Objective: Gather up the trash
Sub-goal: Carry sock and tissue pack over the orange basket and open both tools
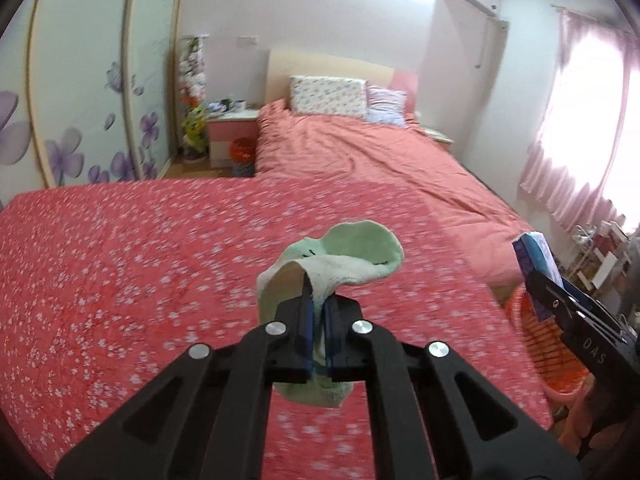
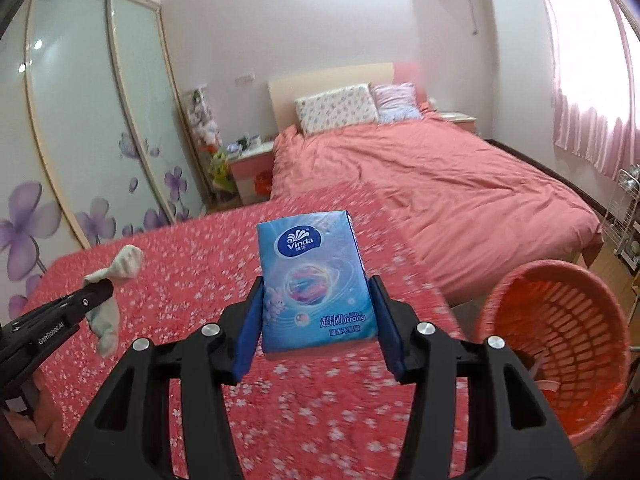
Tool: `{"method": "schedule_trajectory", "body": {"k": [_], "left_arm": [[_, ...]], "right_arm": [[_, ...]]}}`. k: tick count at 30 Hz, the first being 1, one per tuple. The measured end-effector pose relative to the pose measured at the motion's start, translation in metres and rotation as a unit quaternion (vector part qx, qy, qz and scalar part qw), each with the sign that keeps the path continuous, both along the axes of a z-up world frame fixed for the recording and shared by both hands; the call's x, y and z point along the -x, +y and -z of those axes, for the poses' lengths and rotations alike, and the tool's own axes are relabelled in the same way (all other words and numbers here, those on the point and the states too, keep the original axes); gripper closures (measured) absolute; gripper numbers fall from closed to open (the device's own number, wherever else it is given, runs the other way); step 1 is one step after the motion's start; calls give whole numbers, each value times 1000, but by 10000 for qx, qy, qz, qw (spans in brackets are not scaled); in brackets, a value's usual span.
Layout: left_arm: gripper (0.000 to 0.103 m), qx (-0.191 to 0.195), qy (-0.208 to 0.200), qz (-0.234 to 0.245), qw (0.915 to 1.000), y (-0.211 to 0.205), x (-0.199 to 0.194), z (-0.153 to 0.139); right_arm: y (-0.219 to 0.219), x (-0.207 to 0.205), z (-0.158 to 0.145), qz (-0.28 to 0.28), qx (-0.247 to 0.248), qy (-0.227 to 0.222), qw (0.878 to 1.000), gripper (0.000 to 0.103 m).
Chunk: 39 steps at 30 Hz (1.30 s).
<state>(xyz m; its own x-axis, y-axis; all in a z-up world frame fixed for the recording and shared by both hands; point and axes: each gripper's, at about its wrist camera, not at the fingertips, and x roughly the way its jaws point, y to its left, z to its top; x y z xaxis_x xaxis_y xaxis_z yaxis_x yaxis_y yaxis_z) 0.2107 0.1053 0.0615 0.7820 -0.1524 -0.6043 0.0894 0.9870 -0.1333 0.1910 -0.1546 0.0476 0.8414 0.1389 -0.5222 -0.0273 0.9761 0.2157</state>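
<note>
My left gripper [image 1: 317, 304] is shut on a pale green sock [image 1: 352, 256], held above the red floral cover [image 1: 120, 280]; the sock folds over the fingertips and hangs below them. The left gripper [image 2: 105, 286] and its sock [image 2: 120, 266] also show at the left of the right wrist view. My right gripper [image 2: 318, 284] is shut on a blue Vinda tissue pack [image 2: 316, 280], held upright above the cover. The pack [image 1: 536, 260] and right gripper [image 1: 538, 280] appear at the right of the left wrist view. An orange basket [image 2: 560, 340] stands at the lower right, beside the cover's edge.
A bed with a pink duvet [image 2: 460, 184] and pillows [image 2: 340, 108] lies beyond. A nightstand [image 2: 252, 168] and sliding wardrobe doors with purple flowers [image 2: 80, 120] are at the left. Pink curtains [image 2: 592, 100] and a white rack [image 2: 624, 216] are at the right.
</note>
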Motion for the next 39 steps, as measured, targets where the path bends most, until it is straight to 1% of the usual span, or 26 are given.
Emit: {"method": "schedule_trajectory", "body": {"k": [4,9,12,14,19,26,32,36,38,39], "left_arm": [[98,117,-74,310,9994,-35,7,-13],[98,171,-162,799,9965,-84,18,-24],[98,266,-169,1102,9934,-115,24,-28],[98,334,-151,1276,9911,-135,26,-30],[98,423,-109,1797,9828,-191,32,-29],[98,461,112,2418,9692,-269,34,-12],[98,334,370,2799,9587,-327,23,17],[98,254,595,2884,9553,-351,12,38],[95,205,734,2878,9547,-358,5,49],[92,172,843,2814,9557,-361,-1,57]], "right_arm": [[-28,18,-12,186,-161,-208,9995,52],[-59,36,-16,478,-249,-373,9979,52],[-87,48,-15,744,-264,-443,9959,52],[-97,53,-15,893,-265,-480,9945,52],[-134,66,-9,1340,-311,-534,9891,52],[-180,68,10,1729,-513,-449,9826,52],[-207,67,23,1893,-591,-355,9795,51],[-223,65,34,2004,-653,-250,9772,51],[-230,64,39,2021,-769,-187,9762,50],[-234,63,42,1996,-863,-137,9760,49]]}}
